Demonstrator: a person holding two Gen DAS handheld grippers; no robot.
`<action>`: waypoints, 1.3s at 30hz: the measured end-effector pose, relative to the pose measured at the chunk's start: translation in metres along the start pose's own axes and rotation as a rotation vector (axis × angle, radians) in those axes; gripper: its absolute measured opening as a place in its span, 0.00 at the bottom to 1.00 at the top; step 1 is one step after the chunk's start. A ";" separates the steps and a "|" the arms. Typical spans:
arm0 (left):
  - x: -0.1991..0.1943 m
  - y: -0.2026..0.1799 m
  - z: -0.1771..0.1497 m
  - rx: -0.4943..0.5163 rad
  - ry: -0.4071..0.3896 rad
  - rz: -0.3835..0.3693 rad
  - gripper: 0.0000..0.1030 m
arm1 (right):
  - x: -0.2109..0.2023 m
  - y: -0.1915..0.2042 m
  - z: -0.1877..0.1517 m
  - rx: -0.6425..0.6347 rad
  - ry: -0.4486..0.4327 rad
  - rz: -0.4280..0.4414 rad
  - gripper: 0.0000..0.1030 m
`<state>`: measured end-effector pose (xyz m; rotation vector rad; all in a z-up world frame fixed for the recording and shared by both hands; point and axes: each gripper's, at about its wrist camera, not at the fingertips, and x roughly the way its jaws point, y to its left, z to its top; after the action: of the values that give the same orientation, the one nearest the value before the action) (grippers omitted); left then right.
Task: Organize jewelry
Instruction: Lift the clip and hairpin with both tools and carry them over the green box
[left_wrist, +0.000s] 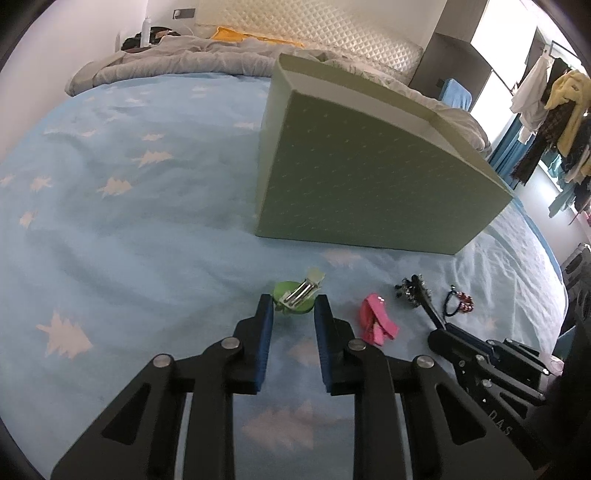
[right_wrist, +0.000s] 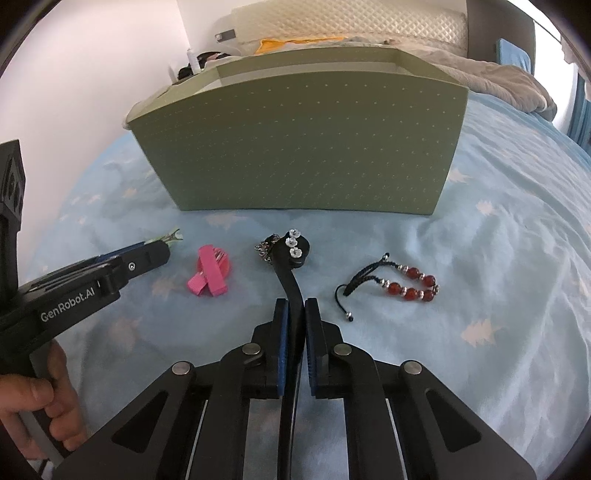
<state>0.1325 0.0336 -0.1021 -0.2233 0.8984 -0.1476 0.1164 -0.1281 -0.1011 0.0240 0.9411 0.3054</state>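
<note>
An open green box (left_wrist: 369, 177) (right_wrist: 306, 147) stands on the blue bedspread. My left gripper (left_wrist: 294, 306) is open, its fingertips on either side of a green hair clip (left_wrist: 295, 295) lying on the bed. My right gripper (right_wrist: 294, 306) is shut on a black hair clip (right_wrist: 291, 266) with white flower studs and a small chain; it also shows in the left wrist view (left_wrist: 415, 291). A pink hair clip (left_wrist: 376, 323) (right_wrist: 210, 275) lies between the two grippers. A red bead bracelet (right_wrist: 402, 282) (left_wrist: 460, 299) on a black cord lies to the right.
The bedspread (left_wrist: 129, 221) has white tree prints. A grey duvet (left_wrist: 177, 55) and a yellow pillow (left_wrist: 240, 37) lie behind the box by the headboard. Clothes (left_wrist: 554, 110) hang at the far right. The left gripper (right_wrist: 110, 273) and the hand holding it show in the right wrist view.
</note>
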 end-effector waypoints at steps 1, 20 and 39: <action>-0.003 -0.001 0.000 0.001 -0.003 -0.001 0.22 | -0.003 0.000 0.000 -0.001 -0.003 -0.001 0.06; -0.080 -0.025 -0.009 0.044 -0.092 0.021 0.22 | -0.088 0.008 -0.003 -0.005 -0.146 -0.005 0.06; -0.090 -0.041 0.070 0.082 -0.190 -0.006 0.22 | -0.107 -0.006 0.085 0.016 -0.237 0.016 0.06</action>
<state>0.1306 0.0233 0.0181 -0.1611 0.7017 -0.1656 0.1268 -0.1525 0.0325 0.0807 0.7084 0.3029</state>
